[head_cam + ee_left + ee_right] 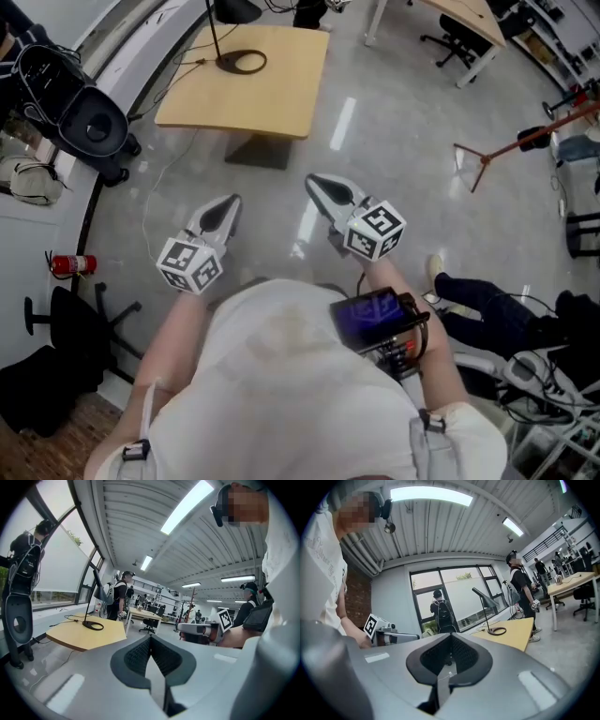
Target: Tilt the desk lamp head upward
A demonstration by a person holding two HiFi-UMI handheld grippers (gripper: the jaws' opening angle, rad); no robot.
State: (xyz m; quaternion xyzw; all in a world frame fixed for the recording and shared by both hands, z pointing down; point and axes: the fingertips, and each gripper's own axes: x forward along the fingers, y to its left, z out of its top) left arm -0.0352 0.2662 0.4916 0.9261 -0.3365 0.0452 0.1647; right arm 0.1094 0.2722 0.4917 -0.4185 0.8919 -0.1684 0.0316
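Note:
The black desk lamp stands on a yellow table point(253, 94) ahead of me, with its ring base point(242, 62), thin stem point(214, 33) and dark head point(236, 9) at the top edge. My left gripper point(228, 208) and right gripper point(317, 184) hover over the floor, well short of the table, both shut and empty. In the left gripper view the lamp base point(93, 626) sits far beyond the shut gripper point(150, 640). The right gripper view shows the lamp head point(485, 597) and base point(498, 631) far past the shut gripper point(451, 641).
A black round fan point(89, 122) and a red fire extinguisher point(70, 265) sit by the left wall. A red tripod stand point(525, 141) and a seated person's legs point(478, 300) are to the right. Other people point(123, 595) and desks stand further off.

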